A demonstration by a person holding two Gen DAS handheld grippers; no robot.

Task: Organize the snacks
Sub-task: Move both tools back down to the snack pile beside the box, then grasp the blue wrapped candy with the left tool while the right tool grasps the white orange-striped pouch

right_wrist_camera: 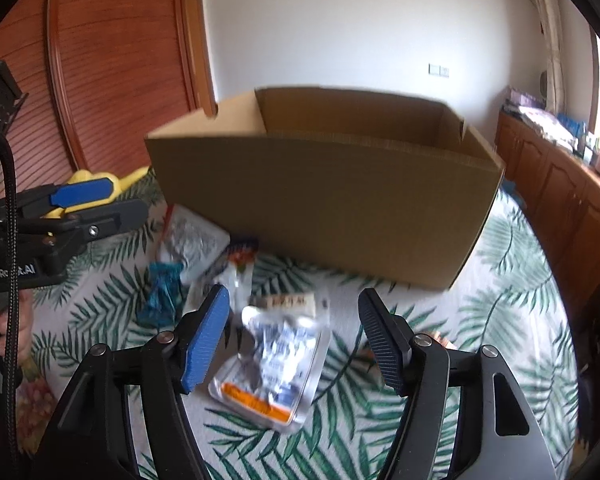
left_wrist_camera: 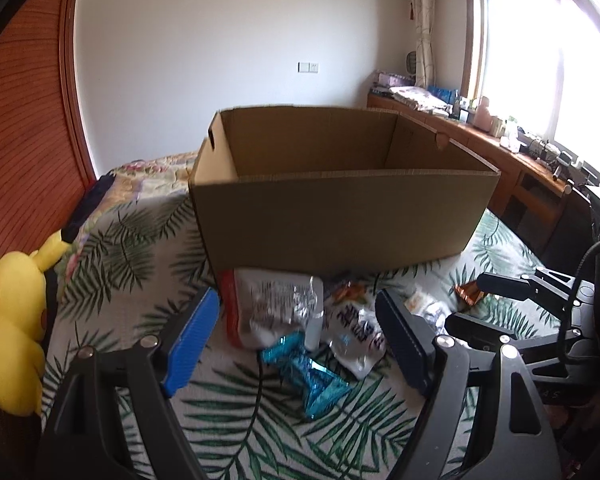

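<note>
An open cardboard box [left_wrist_camera: 340, 216] stands on the bed; it also shows in the right wrist view [right_wrist_camera: 320, 208]. Snack packets lie in front of it. My left gripper [left_wrist_camera: 296, 336] is open above a silver and red bag [left_wrist_camera: 272, 308], a teal wrapper [left_wrist_camera: 308, 376] and a white packet [left_wrist_camera: 360, 336]. My right gripper [right_wrist_camera: 296, 332] is open above a silver packet with an orange strip [right_wrist_camera: 276, 364]. The teal wrapper [right_wrist_camera: 162, 296] and the silver bag [right_wrist_camera: 192, 240] lie to its left. Both grippers are empty.
The bed has a palm-leaf cover [left_wrist_camera: 148, 264]. A yellow plush toy [left_wrist_camera: 12, 328] lies at the left. A brown wrapper [left_wrist_camera: 468, 294] lies near the right gripper's fingers [left_wrist_camera: 500, 284]. A wooden wardrobe [right_wrist_camera: 112, 60] and a wooden counter [left_wrist_camera: 500, 152] flank the bed.
</note>
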